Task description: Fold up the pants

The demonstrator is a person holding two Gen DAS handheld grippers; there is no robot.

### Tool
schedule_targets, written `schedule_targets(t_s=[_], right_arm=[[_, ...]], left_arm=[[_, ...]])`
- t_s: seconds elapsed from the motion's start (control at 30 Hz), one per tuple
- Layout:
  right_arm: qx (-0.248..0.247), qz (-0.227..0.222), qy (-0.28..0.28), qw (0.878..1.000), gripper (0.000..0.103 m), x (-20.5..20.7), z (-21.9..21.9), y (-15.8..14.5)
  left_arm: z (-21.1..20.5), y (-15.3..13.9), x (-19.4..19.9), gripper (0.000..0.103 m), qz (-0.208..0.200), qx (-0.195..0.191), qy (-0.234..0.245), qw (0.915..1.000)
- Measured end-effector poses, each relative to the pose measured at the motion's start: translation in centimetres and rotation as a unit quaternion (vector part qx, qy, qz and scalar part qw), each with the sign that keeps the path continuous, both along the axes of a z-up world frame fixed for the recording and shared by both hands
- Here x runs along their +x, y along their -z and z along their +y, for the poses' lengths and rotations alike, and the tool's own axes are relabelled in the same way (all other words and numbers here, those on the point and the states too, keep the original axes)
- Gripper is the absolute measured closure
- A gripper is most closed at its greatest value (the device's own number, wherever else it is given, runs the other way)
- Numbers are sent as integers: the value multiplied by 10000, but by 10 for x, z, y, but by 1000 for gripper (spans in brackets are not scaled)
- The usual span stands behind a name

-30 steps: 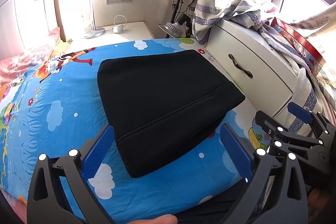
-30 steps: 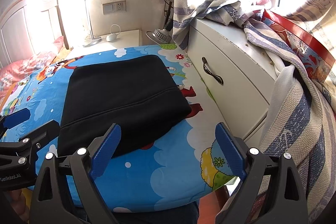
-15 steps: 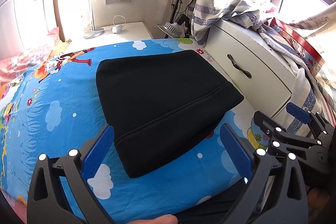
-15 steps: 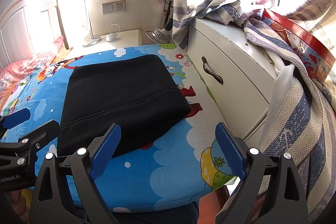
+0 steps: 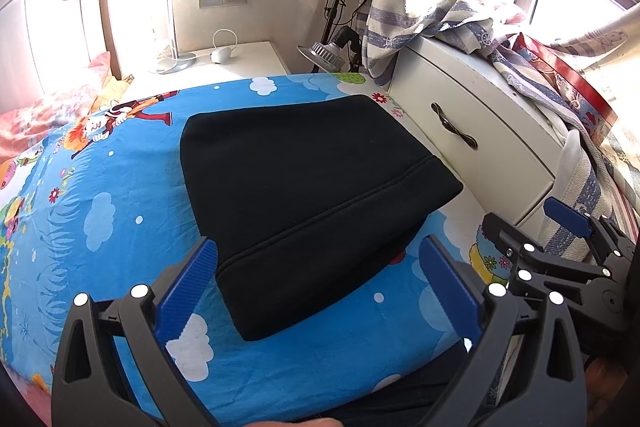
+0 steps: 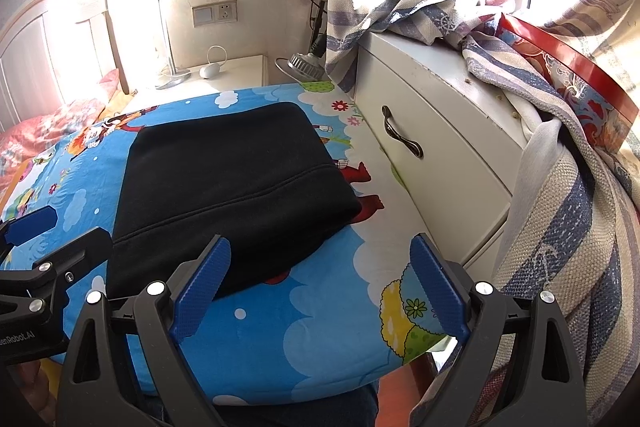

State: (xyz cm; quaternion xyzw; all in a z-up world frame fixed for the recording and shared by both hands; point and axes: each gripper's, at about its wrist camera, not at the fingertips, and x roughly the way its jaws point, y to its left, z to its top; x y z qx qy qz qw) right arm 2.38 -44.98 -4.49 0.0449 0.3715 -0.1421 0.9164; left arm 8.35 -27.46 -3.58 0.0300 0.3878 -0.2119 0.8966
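Note:
The black pants [image 5: 312, 195] lie folded into a compact rectangle on the blue cartoon bedsheet [image 5: 100, 187]; they also show in the right wrist view [image 6: 232, 187]. My left gripper [image 5: 316, 279] is open and empty, held just above the near edge of the pants. My right gripper [image 6: 320, 275] is open and empty, above the sheet at the pants' near right corner. The right gripper's body shows at the right of the left wrist view [image 5: 560, 259]. The left gripper's body shows at the left of the right wrist view [image 6: 40, 267].
A white drawer cabinet [image 6: 432, 155] stands close along the bed's right side, draped with striped curtain cloth [image 6: 560, 227]. A white nightstand [image 5: 208, 63] with a lamp stands at the far end. A pink pillow [image 5: 32, 123] lies at far left.

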Motion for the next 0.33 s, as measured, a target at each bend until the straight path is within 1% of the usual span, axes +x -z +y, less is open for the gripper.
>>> schedule_targets(t_s=[0.03,0.1,0.17,0.2,0.23,0.27,0.3,0.33], right_arm=[[11,4,7,10000,15,0,-1,1],[71,-1,29,10000,15,0,-3,5],[208,26,45,9998,15,3,-7,12],[278,46,18,9996,15,5,-7,15],[329,60,-31,9994,15,7,-5,18],[371,46,-89,9993,15,9,-2,20],[395,29,-142,9991,15,12,2,22],[399,36,-194,9990,15,16,7,24]], left_arm=[[-2,0,-1,2,-58,-86,61,9999],[-9,1,4,2,-23,-210,172,9996],[-11,1,10,2,-64,-157,140,9998],[-4,-2,11,2,-91,-219,120,9996],[11,-7,11,2,-120,-311,16,9994],[35,-12,11,2,-219,-367,-289,9987],[67,-16,8,2,-404,-332,-794,9955],[107,-19,2,2,-634,-250,-1417,9876]])
